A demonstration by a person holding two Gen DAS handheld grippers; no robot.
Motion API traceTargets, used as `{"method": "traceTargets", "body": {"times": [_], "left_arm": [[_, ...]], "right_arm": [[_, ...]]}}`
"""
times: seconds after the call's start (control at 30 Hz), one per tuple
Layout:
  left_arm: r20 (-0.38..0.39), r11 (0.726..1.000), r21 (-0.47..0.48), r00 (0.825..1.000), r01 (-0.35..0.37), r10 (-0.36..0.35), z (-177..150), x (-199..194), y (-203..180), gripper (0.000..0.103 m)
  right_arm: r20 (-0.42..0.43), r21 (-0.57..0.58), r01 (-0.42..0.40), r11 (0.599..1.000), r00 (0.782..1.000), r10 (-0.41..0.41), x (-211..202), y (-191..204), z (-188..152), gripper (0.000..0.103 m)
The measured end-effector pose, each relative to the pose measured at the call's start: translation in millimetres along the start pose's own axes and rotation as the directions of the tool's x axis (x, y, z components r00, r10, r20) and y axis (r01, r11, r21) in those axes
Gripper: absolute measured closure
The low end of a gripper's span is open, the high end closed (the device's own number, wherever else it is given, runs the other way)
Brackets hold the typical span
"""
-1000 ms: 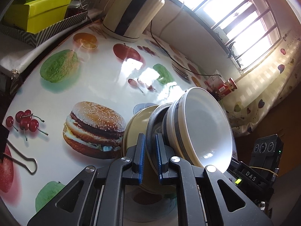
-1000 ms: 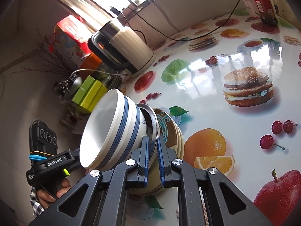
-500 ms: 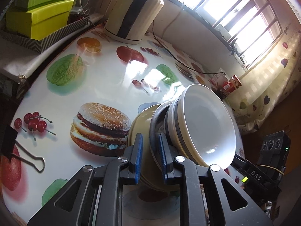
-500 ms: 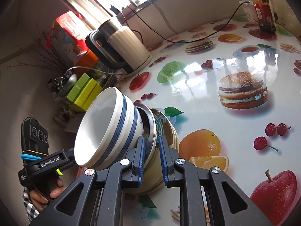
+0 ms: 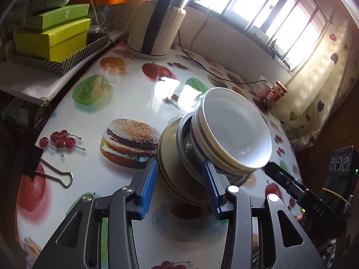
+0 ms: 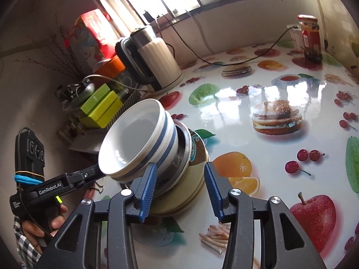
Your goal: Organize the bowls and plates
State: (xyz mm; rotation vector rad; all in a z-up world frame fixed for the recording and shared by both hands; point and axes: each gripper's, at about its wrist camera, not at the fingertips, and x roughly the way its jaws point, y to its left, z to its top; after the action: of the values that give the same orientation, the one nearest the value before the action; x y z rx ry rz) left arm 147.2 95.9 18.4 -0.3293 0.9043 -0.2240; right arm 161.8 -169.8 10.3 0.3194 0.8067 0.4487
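Note:
A stack of dishes stands on the fruit-print table (image 5: 134, 94). Cream plates (image 5: 168, 154) lie at the bottom, a metal bowl (image 5: 185, 143) sits on them, and a white blue-striped bowl (image 5: 235, 130) is on top. My left gripper (image 5: 179, 188) straddles the stack's near rim; its jaws are opening and the blue pads stand clear of the dishes. In the right wrist view the striped bowl (image 6: 139, 141), metal bowl (image 6: 186, 145) and plates (image 6: 195, 183) sit between the opening jaws of my right gripper (image 6: 179, 186), with the pads off them.
A cream kettle (image 5: 154, 22) with its cable stands at the table's far edge. Green boxes (image 5: 53, 35) lie on a side shelf. A binder clip (image 5: 51, 172) lies at the near left, and a red-lidded jar (image 6: 310, 38) stands far right. A hand (image 6: 56, 219) holds the left tool.
Both grippers were shut on the stack's rim a second ago; their jaws have since spread apart and let go. Both have drawn back and risen a little, and the stack stays put.

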Motion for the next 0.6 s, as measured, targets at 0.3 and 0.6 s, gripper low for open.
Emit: {"method": "traceTargets", "body": {"times": [0.3,0.6], "left_arm": [[0.046,0.99,0.1,0.994,-0.1,0.096,-30.8,-18.9,-17.2,0.056],[0.071,0.956,0.188,0.974,-0.223,0.214,-67.4,-18.4,-22.0,0.055]], "right_arm": [[0.022,-0.069,0.056,0.996,0.998,-0.055,-22.0,16.3,-22.1,0.048],[0.024,-0.132,0.112,0.985,0.994,-0.11,-33.5,27.1,-51.0,0.04]]}}
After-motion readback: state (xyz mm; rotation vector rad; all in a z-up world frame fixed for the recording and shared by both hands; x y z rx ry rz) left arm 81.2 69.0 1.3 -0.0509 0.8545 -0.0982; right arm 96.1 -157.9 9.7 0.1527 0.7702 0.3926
